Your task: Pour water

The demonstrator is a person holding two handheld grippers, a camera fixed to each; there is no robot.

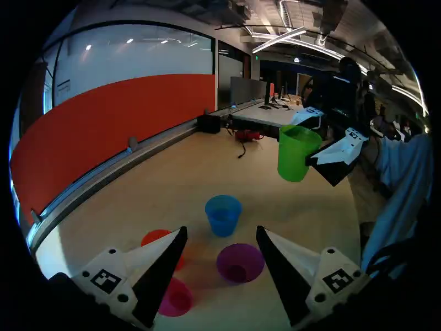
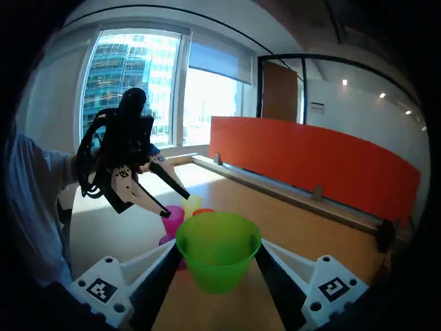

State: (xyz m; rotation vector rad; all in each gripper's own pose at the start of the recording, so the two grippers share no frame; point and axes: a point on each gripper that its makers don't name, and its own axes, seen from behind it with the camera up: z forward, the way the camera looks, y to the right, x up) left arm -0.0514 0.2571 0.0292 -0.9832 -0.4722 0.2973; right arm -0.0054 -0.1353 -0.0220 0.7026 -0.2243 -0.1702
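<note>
Green cup (image 2: 219, 259) is sitting roughly upright between the right gripper's (image 2: 219, 244) jaws, both fingers pressing on its sides and holding it in the air. Whether it is carrying water I cannot tell. Left gripper (image 1: 220, 229) is hanging with jaws wide apart, gripping nothing. Just ahead of its gap a blue cup (image 1: 223, 214) is standing on the table (image 1: 165, 187), its contents unclear. A purple cup (image 1: 240, 263) is standing within the gap, showing a bare bottom. Pink cup (image 1: 176, 298) and red cup (image 1: 154, 238) are sitting by its left finger.
</note>
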